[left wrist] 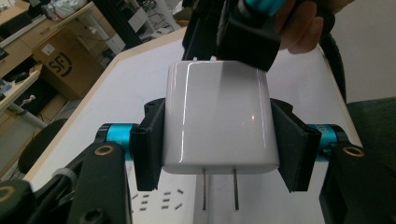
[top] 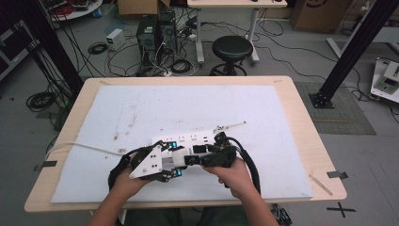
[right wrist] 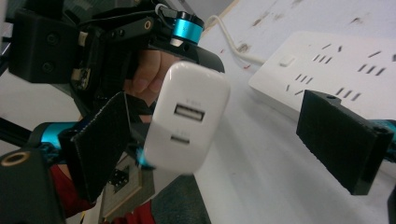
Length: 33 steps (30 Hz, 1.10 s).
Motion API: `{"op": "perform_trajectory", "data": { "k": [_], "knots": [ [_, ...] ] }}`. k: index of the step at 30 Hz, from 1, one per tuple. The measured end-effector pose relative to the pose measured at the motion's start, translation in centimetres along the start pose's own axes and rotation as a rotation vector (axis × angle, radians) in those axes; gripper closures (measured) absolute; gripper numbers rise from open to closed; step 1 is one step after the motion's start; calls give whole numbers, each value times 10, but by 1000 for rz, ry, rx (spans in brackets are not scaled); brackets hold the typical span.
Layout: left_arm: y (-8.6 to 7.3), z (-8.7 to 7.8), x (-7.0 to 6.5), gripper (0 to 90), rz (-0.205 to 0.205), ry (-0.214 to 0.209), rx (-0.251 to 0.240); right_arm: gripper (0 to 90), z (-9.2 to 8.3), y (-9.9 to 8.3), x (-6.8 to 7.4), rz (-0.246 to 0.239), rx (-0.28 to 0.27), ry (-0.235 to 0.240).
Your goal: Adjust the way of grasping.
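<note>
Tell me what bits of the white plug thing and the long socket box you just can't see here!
- High view: the charger is mostly covered by the grippers and hands.
- Left gripper view: the power strip is cut off by the bottom edge and hidden behind the charger.
- Right gripper view: the prongs are hidden behind the charger's body, and the strip's far end runs off the edge.
</note>
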<state>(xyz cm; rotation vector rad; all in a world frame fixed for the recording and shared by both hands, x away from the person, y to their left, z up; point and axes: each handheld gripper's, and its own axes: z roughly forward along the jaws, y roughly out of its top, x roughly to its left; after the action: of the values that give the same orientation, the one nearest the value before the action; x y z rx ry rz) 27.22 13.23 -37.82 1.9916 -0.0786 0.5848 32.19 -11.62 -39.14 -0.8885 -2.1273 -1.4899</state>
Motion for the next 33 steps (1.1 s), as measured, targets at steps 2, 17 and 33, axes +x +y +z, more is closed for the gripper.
{"op": "perform_trajectory", "data": {
  "k": [2, 17, 33],
  "knots": [
    [2, 2, -1, 425, 9, 4, -1, 103, 3, 0, -1, 7, -3, 8],
    [5, 6, 0, 425, 31, 45, -1, 502, 4, -3, -6, 40, -85, 130],
    [9, 10, 0, 411, 91, 59, 16, 633, 2, -1, -13, 123, -48, 179]
  ]
}}
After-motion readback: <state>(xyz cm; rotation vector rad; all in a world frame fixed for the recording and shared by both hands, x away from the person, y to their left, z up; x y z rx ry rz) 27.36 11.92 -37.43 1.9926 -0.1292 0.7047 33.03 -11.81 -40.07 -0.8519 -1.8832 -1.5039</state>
